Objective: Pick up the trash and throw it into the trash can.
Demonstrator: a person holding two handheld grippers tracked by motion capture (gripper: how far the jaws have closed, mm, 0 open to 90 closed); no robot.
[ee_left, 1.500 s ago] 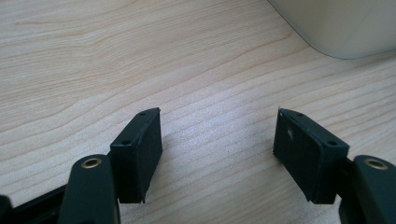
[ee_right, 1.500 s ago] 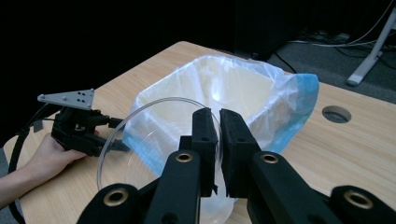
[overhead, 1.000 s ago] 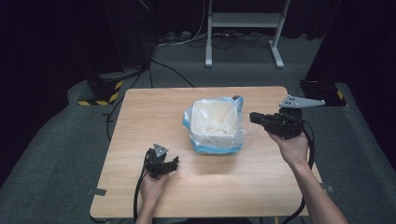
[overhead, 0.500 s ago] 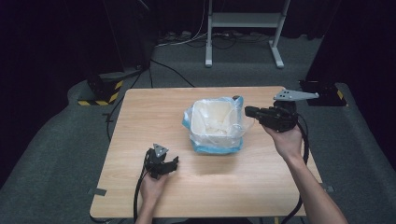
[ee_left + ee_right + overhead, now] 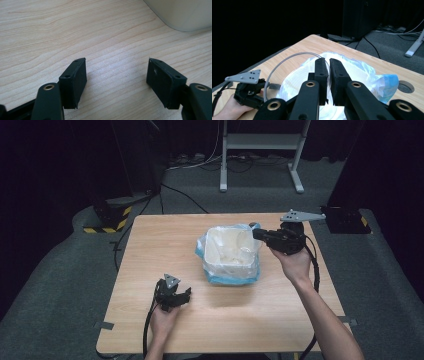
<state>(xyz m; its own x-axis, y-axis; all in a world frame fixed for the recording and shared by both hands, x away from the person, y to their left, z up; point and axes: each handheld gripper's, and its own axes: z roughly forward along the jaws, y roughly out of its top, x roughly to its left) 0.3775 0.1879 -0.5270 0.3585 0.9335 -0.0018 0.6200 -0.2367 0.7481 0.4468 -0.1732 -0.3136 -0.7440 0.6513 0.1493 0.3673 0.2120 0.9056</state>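
Note:
A white bin (image 5: 231, 251) lined with a clear and pale-blue plastic bag (image 5: 202, 247) stands mid-table. My right gripper (image 5: 256, 233) is held at the bin's far right rim. In the right gripper view its jaws (image 5: 329, 61) stand shut to a thin slit just above the crumpled bag (image 5: 362, 72), and I see nothing clearly pinched between them. A thin clear curved strip (image 5: 284, 61) arcs by the bag's rim. My left gripper (image 5: 184, 294) rests on the table near the front left of the bin. Its jaws (image 5: 116, 75) are open over bare wood, with the bin's corner (image 5: 185, 15) ahead.
The wooden table (image 5: 150, 245) has a round cable hole (image 5: 405, 86) near its far right side. On the floor behind are a white stand (image 5: 260, 150), cables, a black-and-yellow striped block (image 5: 112, 215) and a black box (image 5: 345, 217).
My right gripper has moved left and away from me, from beside the bin to over its far right rim. The left gripper has stayed put.

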